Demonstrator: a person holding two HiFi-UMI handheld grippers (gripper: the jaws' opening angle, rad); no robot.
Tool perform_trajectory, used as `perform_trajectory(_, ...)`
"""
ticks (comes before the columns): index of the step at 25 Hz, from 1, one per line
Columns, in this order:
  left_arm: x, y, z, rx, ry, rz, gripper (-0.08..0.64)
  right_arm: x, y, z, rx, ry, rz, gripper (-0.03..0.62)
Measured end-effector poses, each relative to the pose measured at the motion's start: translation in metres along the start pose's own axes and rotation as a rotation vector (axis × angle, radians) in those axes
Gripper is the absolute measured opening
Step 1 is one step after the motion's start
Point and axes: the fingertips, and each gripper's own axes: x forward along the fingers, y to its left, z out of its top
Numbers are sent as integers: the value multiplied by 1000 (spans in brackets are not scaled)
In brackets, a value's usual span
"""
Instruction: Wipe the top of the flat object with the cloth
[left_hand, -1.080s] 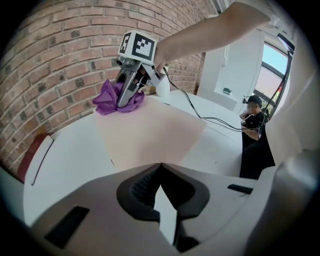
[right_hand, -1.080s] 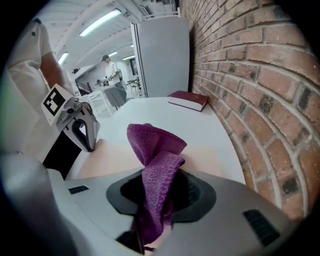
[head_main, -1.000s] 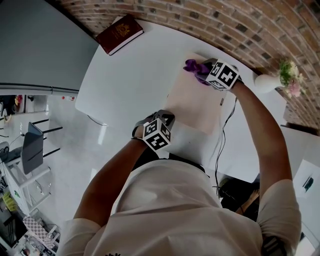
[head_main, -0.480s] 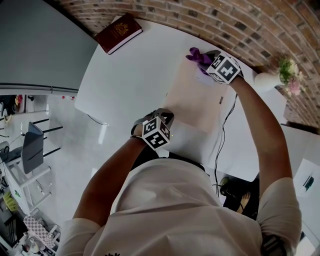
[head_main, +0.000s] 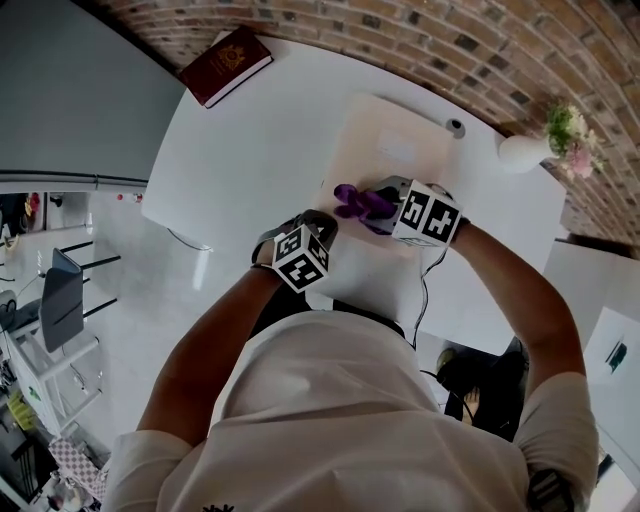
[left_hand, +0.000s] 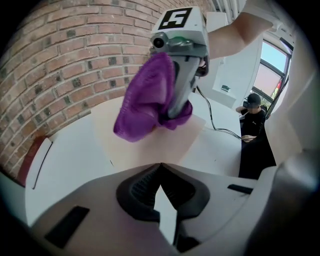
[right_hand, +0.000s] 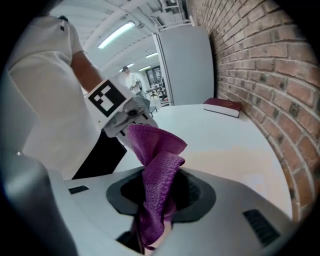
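Note:
A flat beige board (head_main: 385, 150) lies on the white table (head_main: 250, 130). My right gripper (head_main: 385, 207) is shut on a purple cloth (head_main: 358, 203), which sits at the board's near edge. In the right gripper view the cloth (right_hand: 157, 170) sticks up from between the jaws of that gripper (right_hand: 157, 195). My left gripper (head_main: 318, 225) stands just left of the cloth at the board's near left corner. In the left gripper view its jaws (left_hand: 160, 167) meet with nothing between them, and the cloth (left_hand: 145, 100) hangs just ahead over the board (left_hand: 145, 150).
A dark red book (head_main: 225, 62) lies at the table's far left corner. A white vase with flowers (head_main: 555, 140) stands at the far right, by the brick wall. A small round object (head_main: 455, 127) sits by the board's far corner. A cable (head_main: 425, 290) runs off the near edge.
My right gripper has drawn the cloth from the board's far edge across its top to the near edge, close to the left gripper. The left gripper has stayed put.

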Motion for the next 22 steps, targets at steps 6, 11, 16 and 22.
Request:
perform_trajectory(6,1,-2,1,13,14,0,25,23,46,-18,-27,60,90,141)
perform_trajectory(11,2,-2,1,19,20,5,25,19,12,-27,-24,60,31,141)
perform_trajectory(16,1,-3,0,18,18,16,25,4,-28,-34,-18,82,-41,141)
perform_trajectory(22,1,-2,1,39,31,20,25,-20,-93,-47,15,109,-156,141)
